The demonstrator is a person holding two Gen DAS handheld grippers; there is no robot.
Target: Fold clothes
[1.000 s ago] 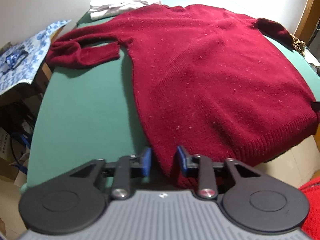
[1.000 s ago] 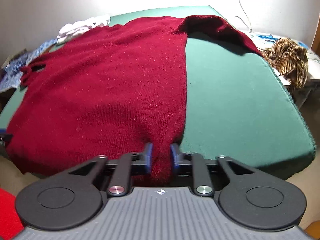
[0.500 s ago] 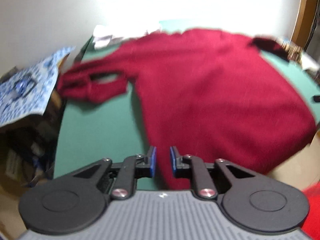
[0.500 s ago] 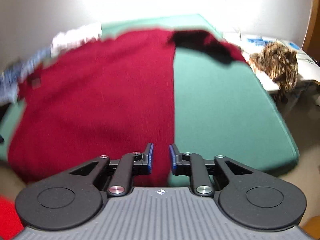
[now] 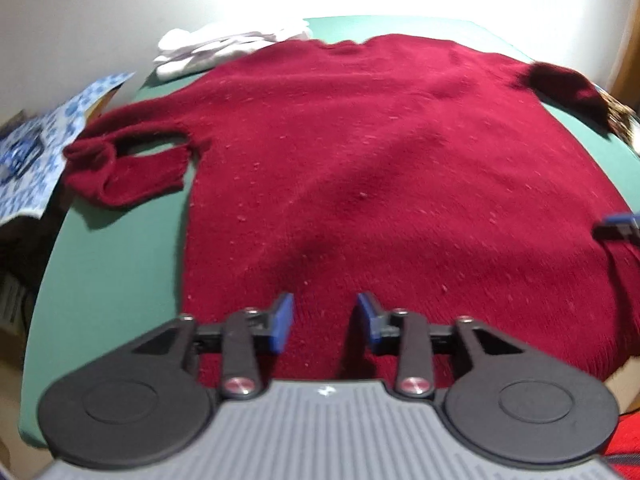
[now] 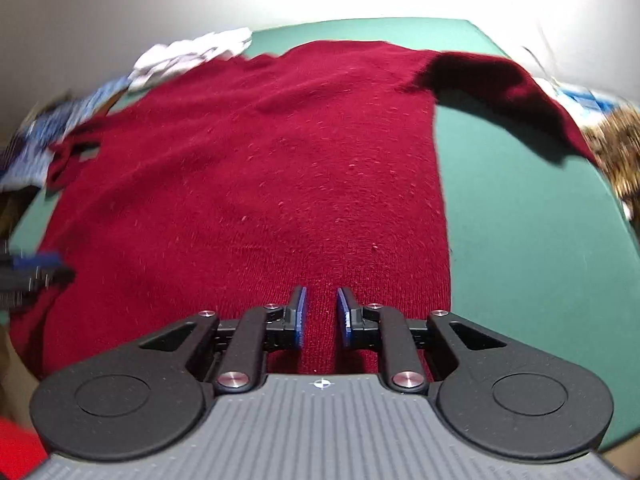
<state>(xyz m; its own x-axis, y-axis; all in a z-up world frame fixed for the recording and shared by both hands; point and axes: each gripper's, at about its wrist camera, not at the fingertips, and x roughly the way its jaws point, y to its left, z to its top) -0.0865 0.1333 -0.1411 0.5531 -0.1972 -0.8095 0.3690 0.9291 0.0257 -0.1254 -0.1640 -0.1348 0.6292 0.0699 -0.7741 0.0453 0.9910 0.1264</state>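
A dark red knit sweater (image 5: 380, 168) lies flat, front down, on the green table (image 5: 120, 260), its hem toward me. Its left sleeve (image 5: 120, 168) is doubled back on itself; the other sleeve (image 6: 500, 84) trails off to the far right. My left gripper (image 5: 325, 322) hovers open over the hem near the sweater's left side, with nothing between its fingers. Over the hem of the sweater (image 6: 260, 184), near its right edge, my right gripper (image 6: 322, 316) has its fingers only narrowly apart and holds no fabric.
White folded clothes (image 5: 224, 48) lie at the table's far left corner. A blue patterned bag (image 5: 36, 148) sits off the left edge. A brown patterned cloth (image 6: 616, 148) lies off the right edge. Bare green table (image 6: 540, 240) stretches right of the sweater.
Both grippers were shut on the sweater's hem corners a second ago. They have let go and shifted inward over the hem. The left one has opened wider.
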